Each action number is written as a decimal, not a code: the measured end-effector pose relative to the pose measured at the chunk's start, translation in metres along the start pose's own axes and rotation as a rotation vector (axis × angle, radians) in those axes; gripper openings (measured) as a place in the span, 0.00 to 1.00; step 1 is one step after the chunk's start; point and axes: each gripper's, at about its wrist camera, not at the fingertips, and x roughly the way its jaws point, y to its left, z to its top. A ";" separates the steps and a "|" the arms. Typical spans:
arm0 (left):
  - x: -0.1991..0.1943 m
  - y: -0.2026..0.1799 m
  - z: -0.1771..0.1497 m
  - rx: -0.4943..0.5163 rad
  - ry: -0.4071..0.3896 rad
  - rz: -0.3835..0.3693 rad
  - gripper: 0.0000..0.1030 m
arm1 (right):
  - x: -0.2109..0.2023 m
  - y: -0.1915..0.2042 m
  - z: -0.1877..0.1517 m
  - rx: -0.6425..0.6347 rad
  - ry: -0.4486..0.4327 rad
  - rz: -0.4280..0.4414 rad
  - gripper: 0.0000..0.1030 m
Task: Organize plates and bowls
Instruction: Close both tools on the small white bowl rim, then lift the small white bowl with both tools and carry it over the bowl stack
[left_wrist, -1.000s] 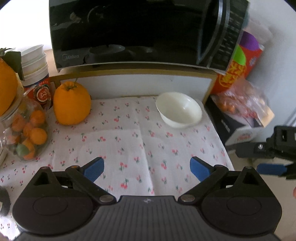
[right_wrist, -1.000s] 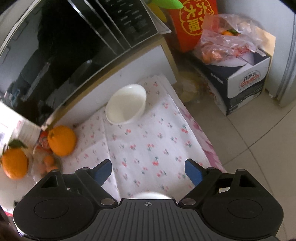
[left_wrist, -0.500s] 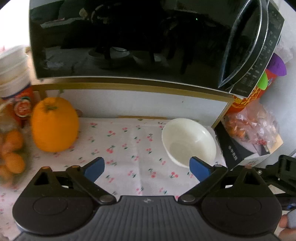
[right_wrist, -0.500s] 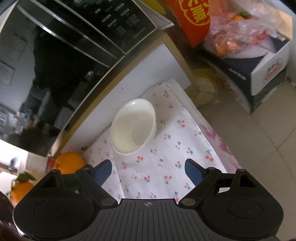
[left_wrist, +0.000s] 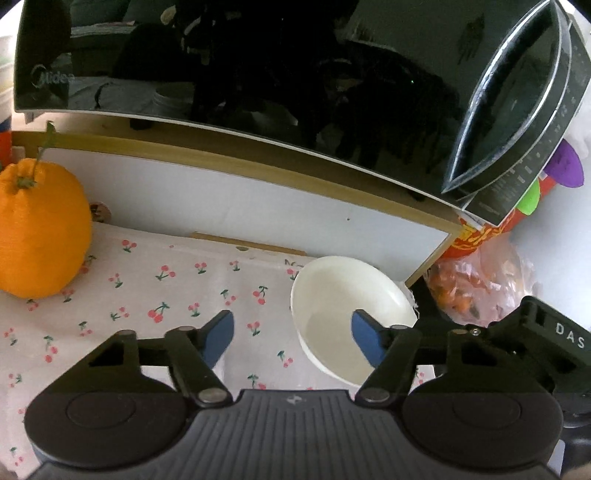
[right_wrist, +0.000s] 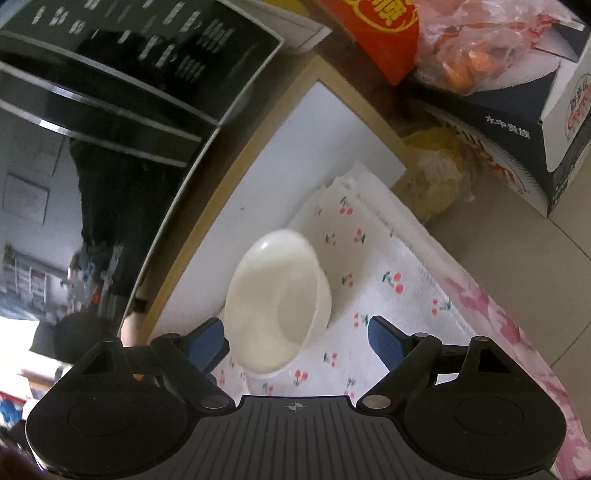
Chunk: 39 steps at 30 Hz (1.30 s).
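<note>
Orange (left_wrist: 40, 236) shows only beside left tongs (left_wrist: 291, 341); box (right_wrist: 517, 122) only right

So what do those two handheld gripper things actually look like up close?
Both look alike. The left gripper and the right gripper each have a black ribbed plastic body with two round housings, silver pivot pins and angled black linkage arms ending in blue pads. A small crosshair mark sits on the middle of each body. White letters "DAS" show on the right gripper's side in the left view.
</note>
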 end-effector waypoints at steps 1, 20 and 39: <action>0.002 0.000 0.000 -0.003 -0.004 -0.004 0.57 | 0.002 -0.002 0.001 0.010 -0.008 -0.002 0.76; 0.020 0.004 -0.002 -0.013 0.025 -0.071 0.11 | 0.020 -0.017 0.001 0.024 -0.029 -0.005 0.14; -0.007 -0.014 0.000 0.046 0.018 -0.041 0.09 | -0.007 0.006 -0.008 -0.057 -0.036 -0.010 0.11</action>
